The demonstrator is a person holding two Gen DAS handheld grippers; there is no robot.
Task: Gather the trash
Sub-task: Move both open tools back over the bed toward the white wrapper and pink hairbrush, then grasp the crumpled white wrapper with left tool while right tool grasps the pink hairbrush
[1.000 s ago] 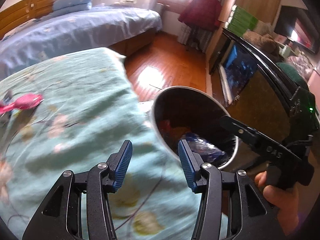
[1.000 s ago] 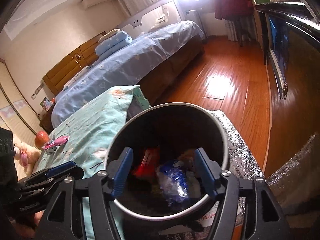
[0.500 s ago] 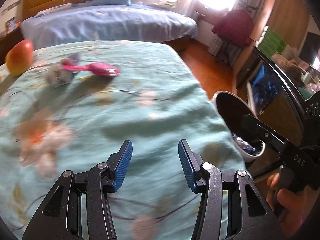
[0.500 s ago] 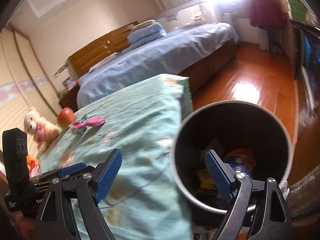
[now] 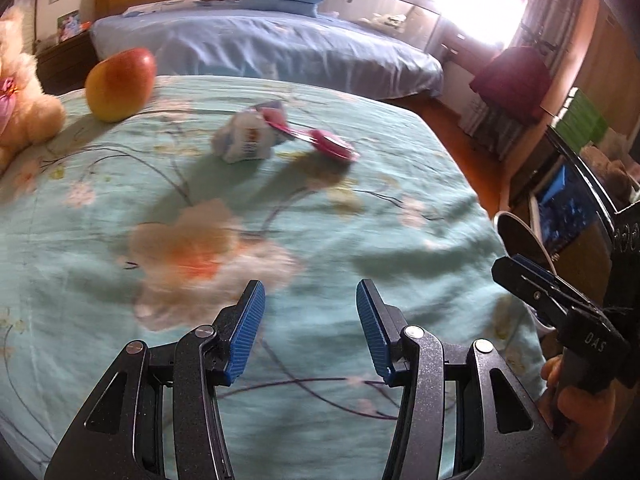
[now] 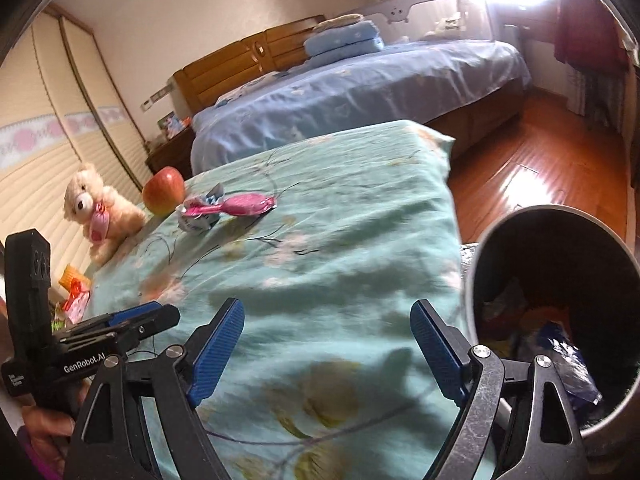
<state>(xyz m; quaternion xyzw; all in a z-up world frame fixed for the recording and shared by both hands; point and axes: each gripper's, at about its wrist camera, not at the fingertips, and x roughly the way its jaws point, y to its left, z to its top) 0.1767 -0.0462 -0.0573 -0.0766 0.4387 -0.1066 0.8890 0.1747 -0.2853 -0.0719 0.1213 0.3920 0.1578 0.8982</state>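
A pink wrapper point(image 5: 324, 142) and a crumpled white-and-blue wrapper point(image 5: 246, 138) lie together on the teal floral bedspread point(image 5: 360, 208), far ahead of my left gripper point(image 5: 310, 328), which is open and empty. They also show in the right wrist view, the pink wrapper point(image 6: 244, 204) and the white one point(image 6: 198, 220). My right gripper point(image 6: 326, 344) is open and empty over the bedspread's near edge. The round bin point(image 6: 560, 320) stands to its right and holds several wrappers. The bin's rim point(image 5: 524, 236) shows at the right of the left wrist view.
A red-yellow apple point(image 5: 120, 84) and a cream teddy bear point(image 6: 100, 212) sit at the bedspread's far left. More packets point(image 6: 74, 294) lie at its left edge. A blue bed point(image 6: 360, 92) stands behind. Wooden floor point(image 6: 540, 164) and a dark cabinet point(image 5: 572, 216) lie right.
Both grippers have swung left, away from the bin and over the bedspread. The wrappers, apple and teddy bear have come into closer view. Both grippers stay open.
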